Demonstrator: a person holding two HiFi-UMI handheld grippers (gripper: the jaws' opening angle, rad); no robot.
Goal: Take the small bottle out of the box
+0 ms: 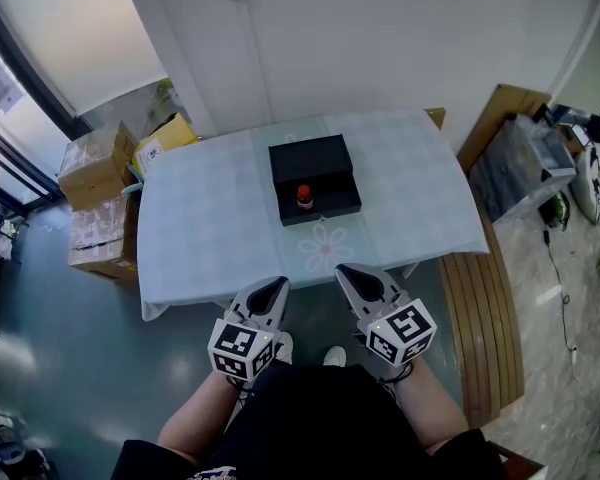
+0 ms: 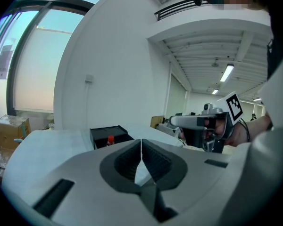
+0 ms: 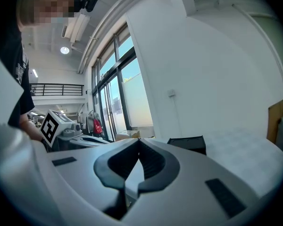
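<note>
A black open box [image 1: 314, 178] lies in the middle of the table, its lid folded back toward the wall. A small bottle [image 1: 304, 197] with a red cap stands inside its front half. The box [image 2: 108, 136] and the bottle [image 2: 110, 140] also show in the left gripper view; the right gripper view shows only the box [image 3: 187, 144]. My left gripper [image 1: 273, 290] and right gripper [image 1: 354, 277] hover side by side at the table's near edge, well short of the box. Both are shut with nothing between the jaws.
The table [image 1: 200, 218] wears a pale checked cloth with a flower print. Cardboard boxes [image 1: 98, 196] are stacked on the floor to its left. A wooden bench [image 1: 490, 328] and a grey crate [image 1: 520, 166] stand to its right. A white wall runs behind.
</note>
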